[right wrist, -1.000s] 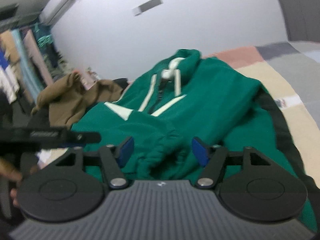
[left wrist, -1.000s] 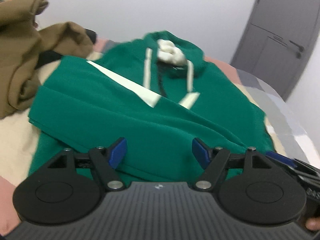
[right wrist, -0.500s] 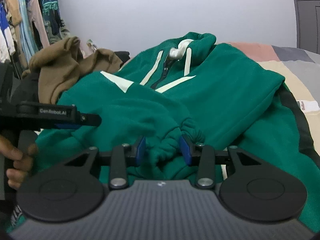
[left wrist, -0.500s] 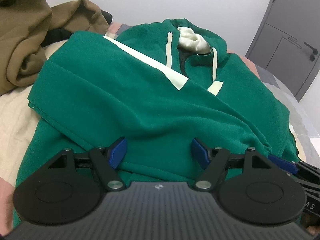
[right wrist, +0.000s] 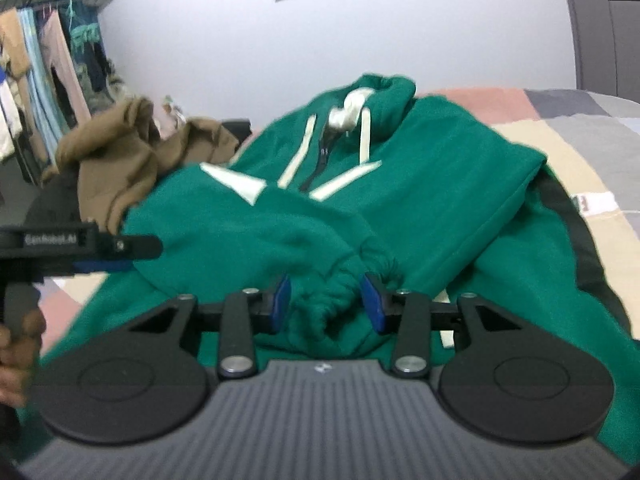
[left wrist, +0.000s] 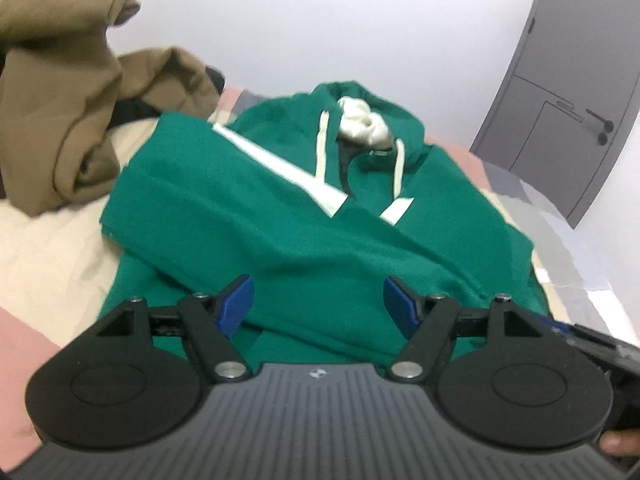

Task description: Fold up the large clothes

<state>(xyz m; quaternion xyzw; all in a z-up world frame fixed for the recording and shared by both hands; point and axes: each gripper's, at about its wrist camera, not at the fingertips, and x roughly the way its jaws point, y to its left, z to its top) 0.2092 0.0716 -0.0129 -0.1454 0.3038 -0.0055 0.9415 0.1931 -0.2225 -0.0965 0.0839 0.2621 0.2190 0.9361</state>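
Observation:
A green zip hoodie [left wrist: 320, 232] with white stripes and drawstrings lies face up on the bed, both sleeves folded across its chest; it also shows in the right wrist view [right wrist: 432, 184]. My left gripper [left wrist: 318, 304] is open and empty, just above the hoodie's lower hem. My right gripper [right wrist: 326, 298] has its blue pads partly closed around the bunched sleeve cuff [right wrist: 344, 292] that lies over the hoodie's front. The left gripper [right wrist: 116, 256] shows at the left edge of the right wrist view.
A crumpled brown garment [left wrist: 60, 136] lies on the bed at the left, also seen in the right wrist view [right wrist: 132, 160]. The bedspread [left wrist: 52, 240] is patchwork beige, pink and grey. A grey door [left wrist: 560, 112] stands at the right. Clothes hang on a rack [right wrist: 44, 72].
My right gripper's jaws narrowed from wide open to close around the sleeve cuff. My left gripper stayed open and pulled back a little from the hoodie.

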